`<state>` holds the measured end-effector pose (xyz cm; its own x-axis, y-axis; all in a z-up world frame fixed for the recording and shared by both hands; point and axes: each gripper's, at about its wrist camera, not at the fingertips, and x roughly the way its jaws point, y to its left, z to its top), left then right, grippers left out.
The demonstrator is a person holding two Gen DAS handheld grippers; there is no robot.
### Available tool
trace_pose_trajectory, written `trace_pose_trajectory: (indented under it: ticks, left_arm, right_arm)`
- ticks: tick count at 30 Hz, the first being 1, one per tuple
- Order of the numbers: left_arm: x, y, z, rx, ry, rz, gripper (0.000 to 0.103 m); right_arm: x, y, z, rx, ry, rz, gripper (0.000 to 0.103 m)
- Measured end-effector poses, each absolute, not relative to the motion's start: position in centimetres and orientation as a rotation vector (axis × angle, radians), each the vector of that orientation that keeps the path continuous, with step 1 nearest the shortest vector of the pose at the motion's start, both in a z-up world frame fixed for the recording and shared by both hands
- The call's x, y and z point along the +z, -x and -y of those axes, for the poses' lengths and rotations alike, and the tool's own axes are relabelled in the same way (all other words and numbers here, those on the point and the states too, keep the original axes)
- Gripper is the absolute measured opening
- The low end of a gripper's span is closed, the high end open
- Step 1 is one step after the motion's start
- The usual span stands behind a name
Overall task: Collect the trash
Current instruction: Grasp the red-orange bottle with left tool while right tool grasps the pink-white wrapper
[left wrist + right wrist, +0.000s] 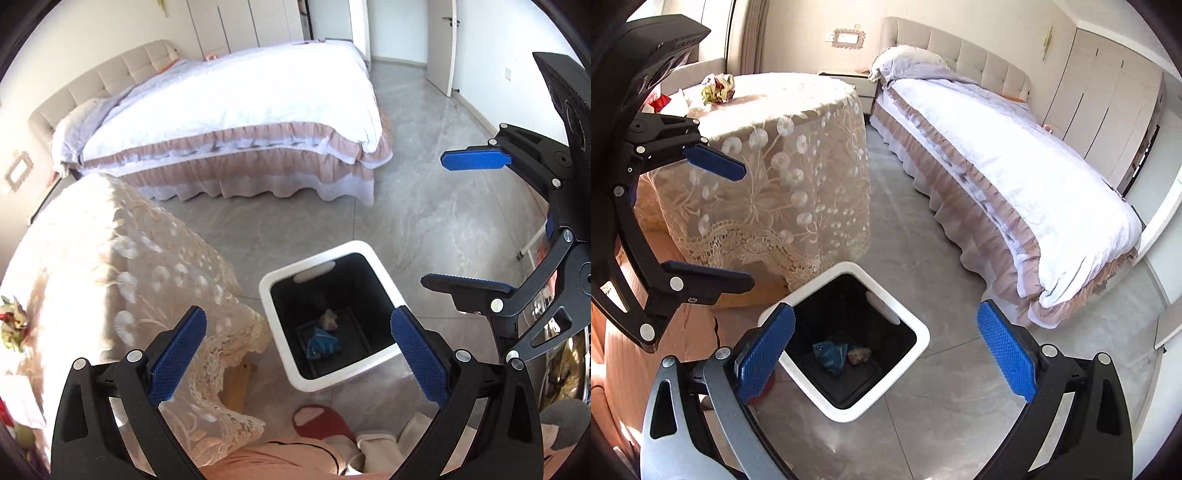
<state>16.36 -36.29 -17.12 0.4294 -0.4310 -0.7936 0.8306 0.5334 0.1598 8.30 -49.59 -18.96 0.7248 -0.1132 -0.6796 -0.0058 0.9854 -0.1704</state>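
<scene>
A white square trash bin (280, 332) with a black inside stands on the grey floor beside the table; it also shows in the right wrist view (919, 339). In it lie a blue wrapper (321, 345) (829, 354) and a pale crumpled scrap (330, 318) (860, 355). My left gripper (299, 354) is open and empty above the bin. My right gripper (886, 354) is open and empty above the bin too. Each gripper shows in the other's view, the right gripper (458, 218) and the left gripper (735, 225). Crumpled trash (718, 88) lies on the table (798, 122).
The round table (92, 258) has a lace cloth that hangs low. A bed (240, 122) (1015, 177) stands across the floor. Red trash (659, 101) sits at the table's far edge. My slippered feet (321, 421) are by the bin. Wardrobes (1108, 99) line the far wall.
</scene>
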Motion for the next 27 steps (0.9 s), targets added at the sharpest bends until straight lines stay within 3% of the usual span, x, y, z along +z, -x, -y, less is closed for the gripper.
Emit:
trace_pose_trajectory:
  ticks: [20, 27]
  left_arm:
    - [-6.5, -15.7, 20.2, -0.408, -0.354, -0.478, 0.098]
    - [-4.5, -19.3, 9.9, -0.171, -0.248, -0.503, 0.098]
  right_arm:
    - [-8.9, -10.0, 40.1, 0.17, 0.061, -0.452, 0.098]
    - [-8.6, -14.1, 33.6, 0.299, 0.144, -0.446, 0.098]
